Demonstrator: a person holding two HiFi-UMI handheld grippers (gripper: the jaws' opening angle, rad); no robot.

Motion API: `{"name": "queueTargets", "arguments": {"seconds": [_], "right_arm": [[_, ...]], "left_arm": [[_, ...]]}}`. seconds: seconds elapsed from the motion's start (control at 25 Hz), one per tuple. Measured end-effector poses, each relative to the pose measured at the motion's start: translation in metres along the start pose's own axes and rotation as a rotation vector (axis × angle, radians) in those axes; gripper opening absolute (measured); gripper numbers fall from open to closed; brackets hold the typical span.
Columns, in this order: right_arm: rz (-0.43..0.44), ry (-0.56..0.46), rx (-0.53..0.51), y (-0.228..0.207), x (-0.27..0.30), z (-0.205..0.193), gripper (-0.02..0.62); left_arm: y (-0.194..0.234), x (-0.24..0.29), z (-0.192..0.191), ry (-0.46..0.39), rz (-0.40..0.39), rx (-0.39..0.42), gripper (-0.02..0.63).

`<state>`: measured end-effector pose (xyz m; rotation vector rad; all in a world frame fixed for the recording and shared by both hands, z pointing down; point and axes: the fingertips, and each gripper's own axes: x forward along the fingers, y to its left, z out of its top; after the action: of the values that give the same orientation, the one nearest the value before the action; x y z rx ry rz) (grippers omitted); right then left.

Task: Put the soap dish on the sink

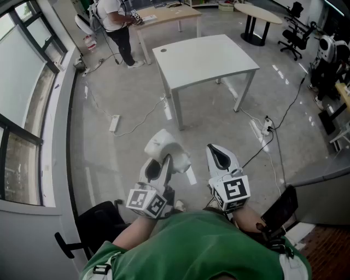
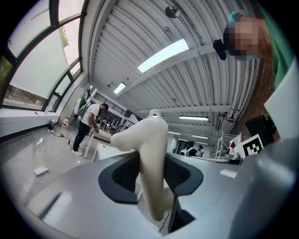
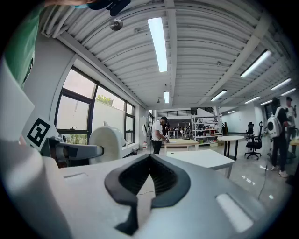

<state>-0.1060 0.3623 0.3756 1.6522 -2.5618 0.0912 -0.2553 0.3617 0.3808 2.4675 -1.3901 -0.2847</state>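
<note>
My left gripper (image 1: pixel 162 164) is shut on a white soap dish (image 1: pixel 165 146), which sticks up past the jaws at chest height over the floor. In the left gripper view the soap dish (image 2: pixel 150 154) stands on edge between the two dark pads (image 2: pixel 122 179), with a small loop at its top. To its right, my right gripper (image 1: pixel 221 157) is level, its jaws together with nothing in them. The right gripper view shows its pads (image 3: pixel 163 179) meeting, and the soap dish (image 3: pixel 108 142) off to the left. No sink appears in any view.
A white table (image 1: pixel 205 57) stands ahead on the grey floor. Beyond it a person (image 1: pixel 116 22) works at a wooden desk (image 1: pixel 164 15). Cables and a power strip (image 1: pixel 114 123) lie on the floor. Windows line the left wall (image 1: pixel 22 109). A black chair (image 1: pixel 95 225) is low at the left.
</note>
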Motion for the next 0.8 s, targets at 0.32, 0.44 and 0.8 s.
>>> {"name": "queueTargets", "arguments": {"seconds": [0.32, 0.44, 0.8], "right_arm": [[-0.005, -0.003, 0.01, -0.0023, 0.0007, -0.0009, 0.002], [-0.009, -0.014, 0.028, -0.0045, 0.0009, 0.0002, 0.002], [-0.014, -0.02, 0.031, -0.0085, -0.0006, -0.0036, 0.002]], "left_arm": [[-0.0007, 0.0027, 0.0003, 0.003, -0.004, -0.003, 0.15], [-0.0009, 0.0037, -0.0004, 0.004, -0.007, -0.005, 0.15], [-0.0035, 0.009, -0.0072, 0.012, -0.018, -0.005, 0.15]]}}
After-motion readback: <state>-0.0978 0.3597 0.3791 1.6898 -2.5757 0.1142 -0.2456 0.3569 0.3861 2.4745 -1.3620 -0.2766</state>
